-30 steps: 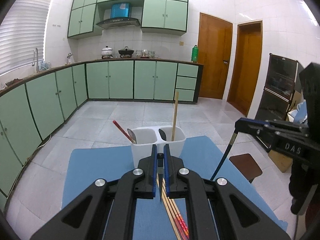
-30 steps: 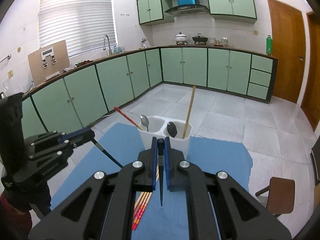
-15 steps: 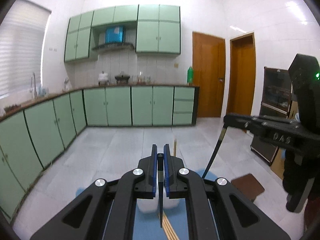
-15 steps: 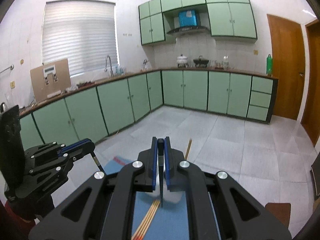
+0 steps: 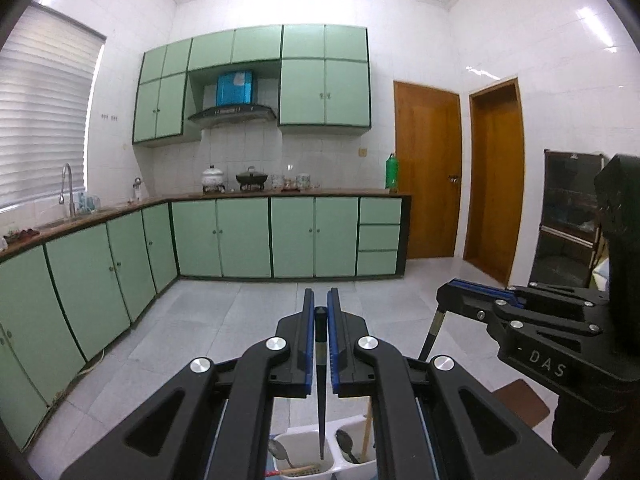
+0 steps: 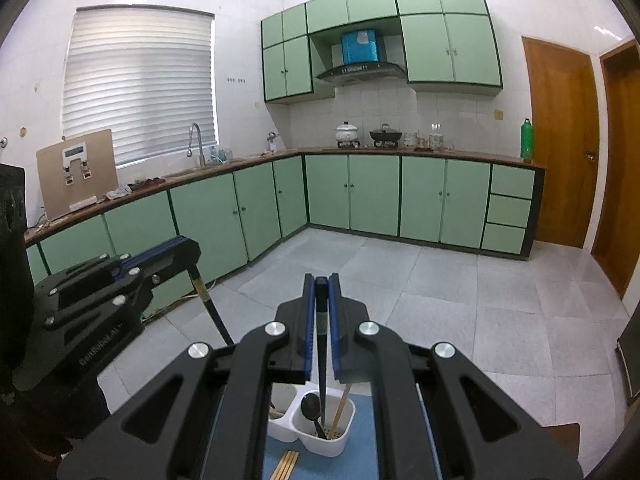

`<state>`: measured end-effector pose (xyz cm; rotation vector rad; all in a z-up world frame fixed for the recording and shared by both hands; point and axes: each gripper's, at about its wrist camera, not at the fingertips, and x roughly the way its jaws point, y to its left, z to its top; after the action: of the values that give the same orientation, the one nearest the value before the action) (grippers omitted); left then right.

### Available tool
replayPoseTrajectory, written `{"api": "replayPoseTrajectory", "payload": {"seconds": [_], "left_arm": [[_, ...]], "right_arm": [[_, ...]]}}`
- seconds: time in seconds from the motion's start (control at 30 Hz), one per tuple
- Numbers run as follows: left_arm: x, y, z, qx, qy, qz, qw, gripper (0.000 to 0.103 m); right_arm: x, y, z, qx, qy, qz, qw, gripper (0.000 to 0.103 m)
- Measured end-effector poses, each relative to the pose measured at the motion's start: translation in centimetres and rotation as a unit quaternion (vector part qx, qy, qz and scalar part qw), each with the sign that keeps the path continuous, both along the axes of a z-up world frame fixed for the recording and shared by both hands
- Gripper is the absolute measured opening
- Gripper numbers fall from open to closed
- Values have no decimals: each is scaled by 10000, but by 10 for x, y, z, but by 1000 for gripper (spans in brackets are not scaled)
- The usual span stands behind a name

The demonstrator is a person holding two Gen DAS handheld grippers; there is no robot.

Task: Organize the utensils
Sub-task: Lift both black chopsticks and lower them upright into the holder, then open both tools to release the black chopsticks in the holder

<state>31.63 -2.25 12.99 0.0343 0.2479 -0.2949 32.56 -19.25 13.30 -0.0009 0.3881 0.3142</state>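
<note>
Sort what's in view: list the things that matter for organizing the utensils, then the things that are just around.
For the job:
- left claw, shut on a black chopstick
- right claw, shut on a second black chopstick
- white utensil holder
- loose wooden chopsticks

Just around:
- green bottle
- pots
- faucet

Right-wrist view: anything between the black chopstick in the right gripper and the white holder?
Nothing visible. The right gripper is shut on a black chopstick, whose tip hangs above the white holder's right compartment. That compartment already holds a dark spoon and a wooden chopstick, with room between.
</note>
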Motion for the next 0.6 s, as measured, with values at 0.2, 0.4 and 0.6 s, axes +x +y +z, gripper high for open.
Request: {"api": "replayPoseTrajectory", "payload": {"seconds": [0.2,0.4,0.6], "left_arm": [[27,2,-44,33,485,67,9988,6],[36,3,-82,115,902,106,9958,6],[33,9,-92,97,1076,144,9940,7]], "right_arm": [[20,4,-41,-9,341,-95,9994,6],[27,4,-77,-14,694,-204,9974,6],[23,-5,-92,-35,815,-423,9958,18]]}}
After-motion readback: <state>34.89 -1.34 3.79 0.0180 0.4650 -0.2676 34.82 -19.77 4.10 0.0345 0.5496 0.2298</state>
